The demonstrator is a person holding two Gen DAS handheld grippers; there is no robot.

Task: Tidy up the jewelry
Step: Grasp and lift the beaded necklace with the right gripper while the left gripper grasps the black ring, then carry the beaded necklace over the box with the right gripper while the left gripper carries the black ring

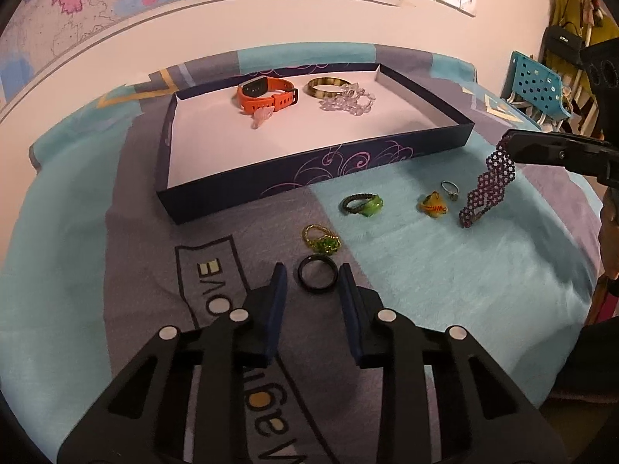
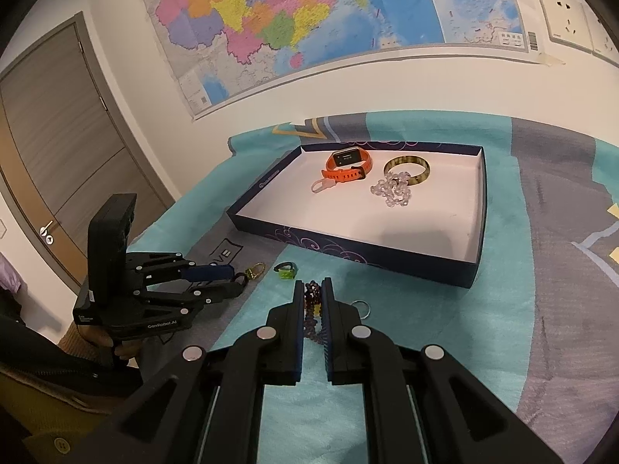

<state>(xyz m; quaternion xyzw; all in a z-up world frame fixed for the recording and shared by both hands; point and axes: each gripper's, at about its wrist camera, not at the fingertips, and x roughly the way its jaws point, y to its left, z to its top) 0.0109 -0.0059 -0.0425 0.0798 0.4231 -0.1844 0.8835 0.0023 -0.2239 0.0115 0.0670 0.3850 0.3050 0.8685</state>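
Observation:
A dark blue box lid (image 1: 240, 189) (image 2: 387, 255) holds an orange watch (image 1: 267, 94) (image 2: 348, 166), a yellow-brown bangle (image 1: 325, 87) (image 2: 408, 168) and a clear bead chain (image 1: 348, 102) (image 2: 392, 191). My left gripper (image 1: 312, 274) is open around a black ring (image 1: 316, 272) on the cloth. My right gripper (image 2: 312, 288) (image 1: 510, 147) is shut on a purple beaded bracelet (image 1: 487, 185) (image 2: 312, 309), which hangs with its lower end on the cloth. A green ring (image 1: 363, 205) (image 2: 285, 270), a green-gold bead ring (image 1: 321, 239), an orange ring (image 1: 433, 205) and a thin ring (image 1: 450, 189) lie nearby.
The table is covered with a turquoise and grey cloth (image 1: 464, 263). A map (image 2: 309, 19) hangs on the wall behind. A turquoise chair (image 1: 537, 85) stands at the far right, and a door (image 2: 58, 154) is to the left.

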